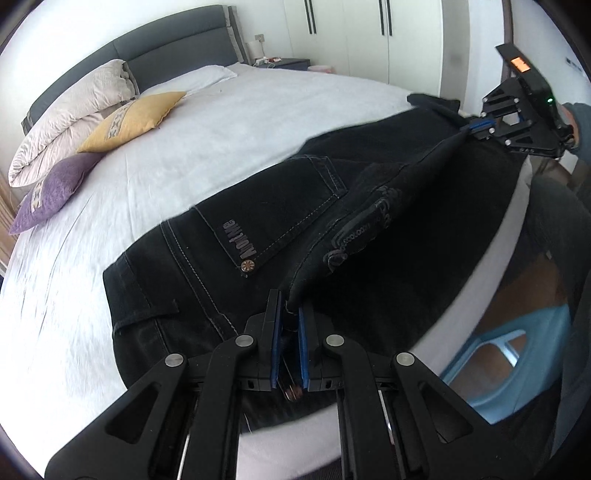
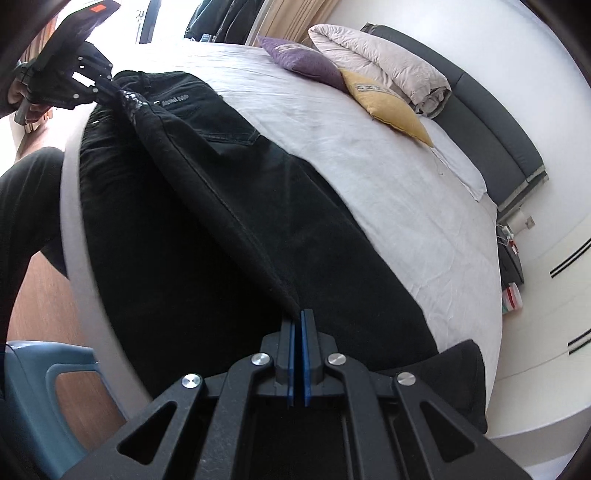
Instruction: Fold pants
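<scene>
Black jeans [image 1: 280, 206] lie along the near edge of a white bed [image 1: 221, 122]; a back pocket with a logo faces up. My left gripper [image 1: 290, 310] is shut on the waistband edge of the upper layer and lifts it off the lower layer. My right gripper [image 2: 298, 317] is shut on the same layer's edge at the leg end of the jeans [image 2: 229, 221]. The lifted fabric stretches taut between both grippers. The right gripper also shows in the left wrist view [image 1: 476, 125], the left gripper in the right wrist view [image 2: 107, 90].
A folded duvet [image 1: 70, 114], a yellow cushion [image 1: 133, 120] and a purple cushion [image 1: 51, 190] lie near the grey headboard [image 1: 166, 51]. A light blue stool [image 1: 509, 354] stands on the wooden floor by the bed. White wardrobes [image 1: 369, 33] line the wall.
</scene>
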A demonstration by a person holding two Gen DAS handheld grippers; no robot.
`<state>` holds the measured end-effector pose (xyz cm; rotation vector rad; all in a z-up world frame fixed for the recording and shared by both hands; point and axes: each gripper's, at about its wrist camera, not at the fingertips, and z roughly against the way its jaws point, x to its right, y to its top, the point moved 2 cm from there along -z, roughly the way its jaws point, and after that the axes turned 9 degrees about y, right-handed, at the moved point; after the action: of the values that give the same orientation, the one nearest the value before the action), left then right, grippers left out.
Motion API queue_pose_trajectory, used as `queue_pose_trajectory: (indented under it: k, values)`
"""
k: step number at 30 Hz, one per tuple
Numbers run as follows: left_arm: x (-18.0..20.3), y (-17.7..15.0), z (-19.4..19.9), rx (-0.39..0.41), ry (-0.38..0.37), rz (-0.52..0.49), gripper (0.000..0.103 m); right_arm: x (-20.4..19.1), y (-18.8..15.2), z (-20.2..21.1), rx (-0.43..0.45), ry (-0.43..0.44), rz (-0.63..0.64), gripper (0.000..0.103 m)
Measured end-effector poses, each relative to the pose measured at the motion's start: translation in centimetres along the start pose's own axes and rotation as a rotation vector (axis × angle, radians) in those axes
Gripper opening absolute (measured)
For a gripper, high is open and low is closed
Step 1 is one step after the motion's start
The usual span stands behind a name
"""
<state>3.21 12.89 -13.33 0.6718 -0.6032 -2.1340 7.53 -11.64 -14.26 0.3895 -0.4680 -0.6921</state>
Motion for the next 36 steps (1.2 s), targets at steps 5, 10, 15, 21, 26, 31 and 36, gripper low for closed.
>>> queue_pose_trajectory:
  k: [5, 10, 15, 21, 26, 31, 36]
  values:
    - [0.4, -1.2, 0.3, -0.015, 0.011, 0.011, 0.007, -3.3, -0.6, 0.1, -0.023, -0.022, 0.017, 0.004]
    - [1.1, -2.7, 1.0, -0.028, 0.022, -0.025, 0.007, -4.0, -1.2, -0.3, -0.018, -0.019, -0.021, 0.004]
    - [1.2, -2.6, 1.6, -0.025, 0.021, -0.040, 0.007, -4.7, -1.6, 0.2, -0.007, -0.038, -0.027, 0.004]
    - [0.9, -2.9, 1.7, -0.026, 0.014, -0.036, 0.007, -5.3, -1.9, 0.4, -0.010, -0.043, -0.020, 0.004]
    - [1.0, -3.1, 1.5, -0.033, 0.020, -0.043, 0.007, -6.7, -2.6, -0.1, -0.027, -0.036, -0.016, 0.004]
    - [1.5, -3.3, 0.2, -0.054, 0.042, -0.081, 0.007, -7.8, -3.1, -1.2, -0.042, -0.058, 0.005, 0.005]
    - [1.5, -3.2, 0.2, -0.045, 0.045, -0.083, 0.007, -7.7, -3.5, -1.0, -0.029, -0.048, -0.019, 0.006]
